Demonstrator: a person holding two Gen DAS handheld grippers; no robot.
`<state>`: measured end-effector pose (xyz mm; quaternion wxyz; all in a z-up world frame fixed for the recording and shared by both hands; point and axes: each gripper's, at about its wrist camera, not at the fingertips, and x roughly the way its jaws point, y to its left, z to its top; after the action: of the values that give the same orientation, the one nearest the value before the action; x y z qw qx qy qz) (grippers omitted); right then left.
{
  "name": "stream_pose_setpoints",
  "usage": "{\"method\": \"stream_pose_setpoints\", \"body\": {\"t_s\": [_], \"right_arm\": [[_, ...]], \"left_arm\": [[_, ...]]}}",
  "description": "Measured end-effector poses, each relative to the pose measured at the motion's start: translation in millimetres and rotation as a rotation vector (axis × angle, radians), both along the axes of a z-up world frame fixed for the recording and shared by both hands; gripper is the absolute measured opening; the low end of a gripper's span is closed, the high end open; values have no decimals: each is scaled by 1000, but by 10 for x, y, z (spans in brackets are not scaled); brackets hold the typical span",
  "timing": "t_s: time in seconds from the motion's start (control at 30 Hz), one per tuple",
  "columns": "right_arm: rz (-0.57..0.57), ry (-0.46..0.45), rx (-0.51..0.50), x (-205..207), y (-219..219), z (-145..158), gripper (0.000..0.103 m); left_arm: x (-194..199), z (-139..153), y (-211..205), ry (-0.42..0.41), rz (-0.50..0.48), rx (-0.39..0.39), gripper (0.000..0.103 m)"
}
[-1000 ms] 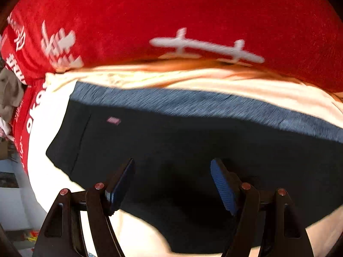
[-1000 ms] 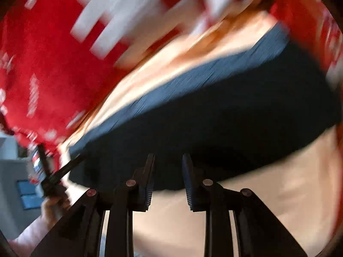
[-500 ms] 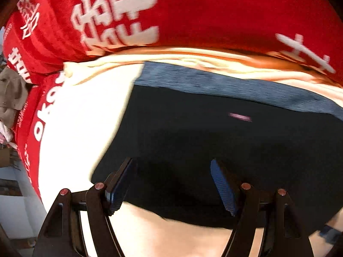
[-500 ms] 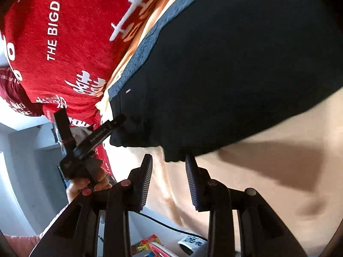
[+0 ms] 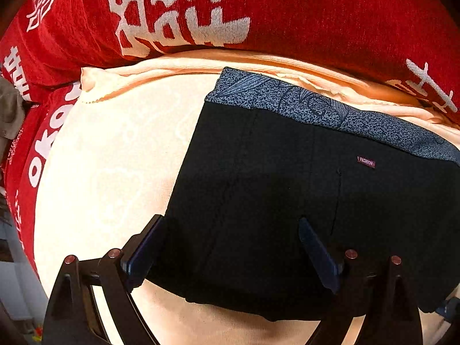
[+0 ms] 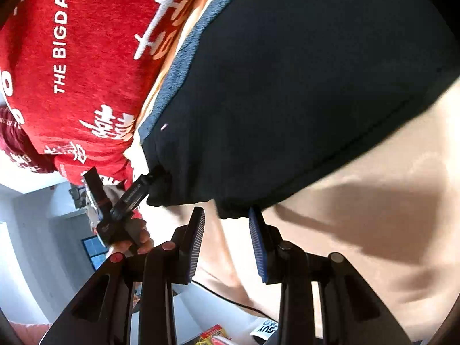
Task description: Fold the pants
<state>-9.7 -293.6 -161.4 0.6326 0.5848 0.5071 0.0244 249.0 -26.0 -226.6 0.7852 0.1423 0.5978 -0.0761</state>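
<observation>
- my right gripper [image 6: 227, 241] is a little bit open, with nothing between its fingers.
- the black pants [image 6: 302, 86] lie on the peach sheet [image 6: 373, 215].
- my left gripper [image 6: 135, 195] touches the pants' corner.
- a red blanket [image 6: 72, 72] lies behind.

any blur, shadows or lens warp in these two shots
Left wrist view: sharp, the FASHION tag on the pants reads clearly; fisheye bows the red blanket. Right wrist view: a little softer, a dark shadow lies on the cream sheet, and the corners go black.
</observation>
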Motion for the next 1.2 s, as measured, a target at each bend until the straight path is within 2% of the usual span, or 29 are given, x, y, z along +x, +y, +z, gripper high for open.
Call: {"method": "stream_pose_setpoints", "body": {"t_s": [0.13,0.27,0.3,0.33,0.37,0.47,0.53,0.57,0.63,0.7,0.73,0.77,0.8,0.87,0.97,1.03,1.13,1.2], "right_arm": [[-19,-40,12,66,-28,-1,38],[-22,-12,26,155,-39,-106,37],[-21,3,28,183,-46,-124,35],[-9,30,13,221,-53,-120,19],[15,47,-22,266,-56,-64,11],[78,-50,-98,279,1,295,8],[62,-47,-96,163,43,358,6],[61,-14,-117,108,83,301,6],[75,48,-157,72,136,146,6],[70,69,-159,28,123,33,12],[70,66,-152,5,94,49,19],[86,83,-170,-23,58,98,25],[113,103,-209,-67,-3,176,26],[132,88,-254,-150,-166,336,26],[140,75,-427,-140,-511,644,26],[162,60,-529,-5,-700,748,29],[216,83,-627,205,-848,665,30],[270,166,-675,247,-861,490,30]], "left_arm": [[-71,57,-89,2,-9,1,94],[-61,55,-84,13,-13,-1,97],[-41,60,-75,25,-12,-6,97],[-30,66,-75,29,-18,-4,97],[-27,76,-81,26,-33,3,97],[-42,72,-87,19,-63,0,97],[-32,40,-75,27,-55,-12,98],[-27,25,-77,26,-50,-9,101],[-4,23,-60,27,-41,0,101],[-14,99,-74,32,-32,16,101],[-42,155,-90,24,-39,24,101],[-79,210,-116,15,-51,26,101],[-124,276,-156,7,-69,21,101],[-249,405,-310,-11,-118,0,101],[-438,492,-694,-18,-182,-55,101],[-569,453,-1035,-7,-224,-88,101],[-774,274,-1508,11,-259,-109,101],[-916,123,-1667,46,-286,-93,101]]}}
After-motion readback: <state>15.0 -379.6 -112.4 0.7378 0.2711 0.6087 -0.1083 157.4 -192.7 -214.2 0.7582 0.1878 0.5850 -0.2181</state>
